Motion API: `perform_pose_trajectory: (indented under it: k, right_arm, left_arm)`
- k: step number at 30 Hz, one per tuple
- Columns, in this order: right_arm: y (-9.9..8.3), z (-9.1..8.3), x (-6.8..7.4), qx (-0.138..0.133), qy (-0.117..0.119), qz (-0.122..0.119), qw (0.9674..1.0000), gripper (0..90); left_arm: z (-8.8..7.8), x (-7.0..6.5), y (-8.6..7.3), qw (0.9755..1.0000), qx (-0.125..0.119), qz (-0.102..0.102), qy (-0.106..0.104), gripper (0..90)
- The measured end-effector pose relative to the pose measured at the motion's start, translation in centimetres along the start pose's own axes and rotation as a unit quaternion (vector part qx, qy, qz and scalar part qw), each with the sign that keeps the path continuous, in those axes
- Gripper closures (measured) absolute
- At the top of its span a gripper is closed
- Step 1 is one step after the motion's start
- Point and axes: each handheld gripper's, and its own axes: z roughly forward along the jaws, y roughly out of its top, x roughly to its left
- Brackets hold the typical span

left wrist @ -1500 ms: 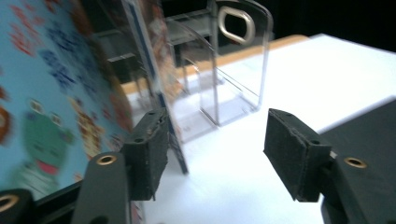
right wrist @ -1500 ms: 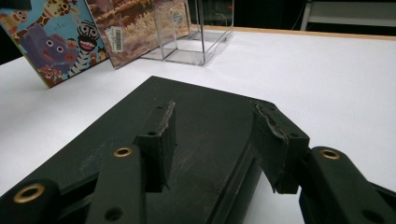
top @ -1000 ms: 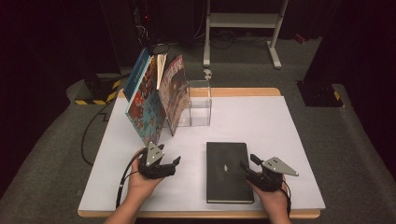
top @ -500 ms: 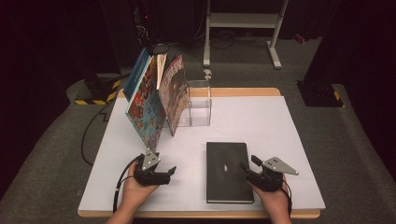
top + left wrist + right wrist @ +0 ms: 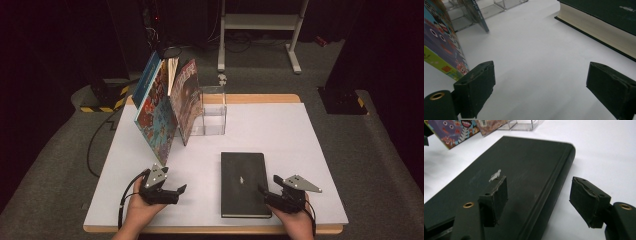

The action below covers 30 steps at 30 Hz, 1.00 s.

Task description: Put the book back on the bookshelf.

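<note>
A black hardcover book (image 5: pixel 243 180) lies flat on the white table (image 5: pixel 280 130). My right gripper (image 5: pixel 265 196) sits at the book's near right corner. In the right gripper view it (image 5: pixel 539 197) is open: one jaw hangs over the cover (image 5: pixel 524 162), the other beyond the spine, and neither pad presses on it. Its jaws have just been opening with the spine edge between them. My left gripper (image 5: pixel 177 194) rests low on the table left of the book. It (image 5: pixel 539 92) is open, its jaws have just been opening, and only bare table lies between them.
Several colourful picture books (image 5: pixel 157 117) lean against a clear acrylic holder (image 5: pixel 214 112) at the back left. One picture book's lower corner (image 5: pixel 439 42) stands close to my left gripper's left jaw. The table's wooden edge runs just behind both hands.
My left gripper has drawn back toward the near edge of the table and slightly left. The right gripper has stayed at the book's corner.
</note>
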Motion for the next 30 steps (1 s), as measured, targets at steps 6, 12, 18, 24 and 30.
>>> perform_pose_trajectory:
  k: [6,12,18,24,30]
  right_arm:
    - [-0.3,0.7,0.5,0.027,0.017,0.003,0.9995,29.4]
    - [-0.2,1.1,0.8,0.039,0.016,0.002,0.9991,30.1]
    - [-0.1,1.1,1.0,0.041,0.011,0.001,0.9991,30.8]
    - [0.0,1.2,1.2,0.042,0.005,0.003,0.9991,31.4]
    - [0.1,1.2,1.4,0.042,-0.001,-0.002,0.9991,33.6]
  left_arm:
    - [0.1,0.1,-0.1,1.0000,-0.007,-0.001,0.006,8.2]
    - [-0.1,0.3,0.0,0.9997,-0.015,-0.017,0.000,8.3]
    - [0.1,0.1,-0.1,0.9998,-0.013,-0.018,0.000,8.7]
    - [0.2,0.0,-0.2,0.9998,-0.010,-0.016,-0.001,9.1]
    - [0.2,-0.1,-0.2,0.9998,-0.011,-0.018,-0.004,9.3]
